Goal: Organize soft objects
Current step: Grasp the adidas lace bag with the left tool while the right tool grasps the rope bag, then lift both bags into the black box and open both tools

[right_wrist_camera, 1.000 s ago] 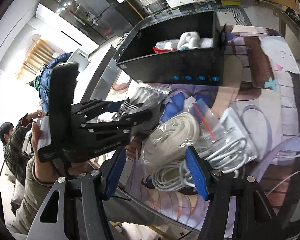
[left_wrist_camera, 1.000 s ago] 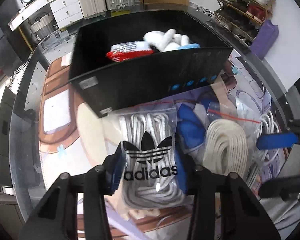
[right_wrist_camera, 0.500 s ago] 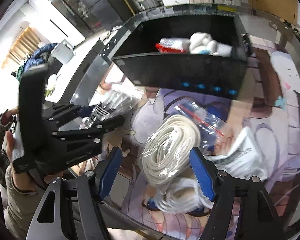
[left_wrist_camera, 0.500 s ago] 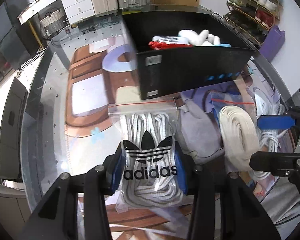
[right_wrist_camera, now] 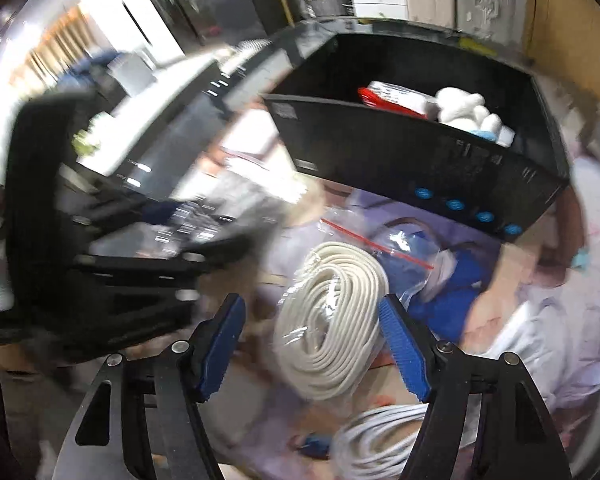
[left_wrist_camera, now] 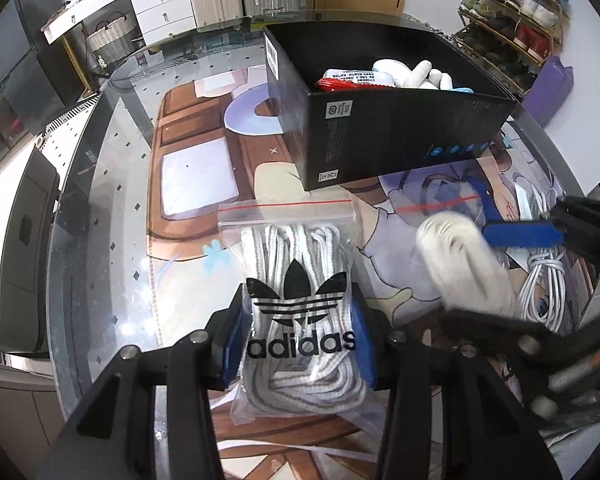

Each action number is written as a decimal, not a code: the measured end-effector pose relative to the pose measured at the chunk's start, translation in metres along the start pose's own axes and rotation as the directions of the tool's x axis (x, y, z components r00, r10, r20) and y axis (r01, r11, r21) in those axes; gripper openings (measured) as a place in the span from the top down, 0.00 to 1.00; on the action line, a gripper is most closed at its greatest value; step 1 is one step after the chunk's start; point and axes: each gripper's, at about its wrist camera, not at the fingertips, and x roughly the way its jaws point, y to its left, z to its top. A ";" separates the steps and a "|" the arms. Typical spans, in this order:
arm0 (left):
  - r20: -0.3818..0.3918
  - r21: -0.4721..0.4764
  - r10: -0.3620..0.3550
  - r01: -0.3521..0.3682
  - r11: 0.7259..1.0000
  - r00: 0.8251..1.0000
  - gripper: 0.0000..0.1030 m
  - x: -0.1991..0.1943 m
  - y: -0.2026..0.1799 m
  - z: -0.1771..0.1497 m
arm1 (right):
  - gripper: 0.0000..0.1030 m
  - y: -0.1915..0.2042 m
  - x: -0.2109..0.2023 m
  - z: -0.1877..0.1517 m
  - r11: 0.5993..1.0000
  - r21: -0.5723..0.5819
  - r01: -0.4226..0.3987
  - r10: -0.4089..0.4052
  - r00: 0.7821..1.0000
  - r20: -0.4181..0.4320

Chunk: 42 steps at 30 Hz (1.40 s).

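Observation:
My left gripper (left_wrist_camera: 298, 332) is shut on a clear zip bag of white laces printed "adidas" (left_wrist_camera: 300, 280), held above the glass table. My right gripper (right_wrist_camera: 314, 336) is open, its blue fingers on either side of a bagged cream cord coil (right_wrist_camera: 328, 328) on the table; whether they touch it is unclear. The coil shows blurred in the left wrist view (left_wrist_camera: 464, 264). The black box (left_wrist_camera: 388, 140) stands behind, holding a red-and-white packet (left_wrist_camera: 350, 79) and white soft items (left_wrist_camera: 416, 74). The box is also in the right wrist view (right_wrist_camera: 412, 156).
A white cable bundle (right_wrist_camera: 376, 444) lies near my right gripper and shows in the left wrist view (left_wrist_camera: 544, 280). A blue bagged item (right_wrist_camera: 448, 284) lies in front of the box. The glass table edge (left_wrist_camera: 72, 216) curves on the left. A shoe rack (left_wrist_camera: 512, 4) stands far right.
My left gripper has swung left with the adidas bag, so the box now sits to the right. My right gripper has moved forward until its open fingers flank the cream coil.

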 end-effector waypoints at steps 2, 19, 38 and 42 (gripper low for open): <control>-0.002 -0.007 -0.009 0.009 1.000 1.000 0.53 0.000 0.001 -0.001 | 0.30 -0.006 -0.008 -0.002 0.999 0.039 0.008 -0.009 1.000 0.022; 0.000 -0.001 0.034 -0.034 0.999 0.999 0.23 0.004 0.005 -0.006 | 0.54 0.015 0.028 0.001 0.981 -0.114 0.155 -0.161 0.986 -0.045; 0.061 0.058 -0.013 0.009 0.998 0.998 0.62 -0.022 -0.006 -0.001 | 0.67 -0.012 -0.043 -0.017 0.997 -0.064 0.050 -0.047 0.998 0.045; 0.120 0.051 -0.022 0.016 0.999 0.993 0.62 -0.045 -0.009 0.003 | 0.67 -0.014 -0.070 -0.019 0.998 -0.054 0.032 -0.026 0.994 0.110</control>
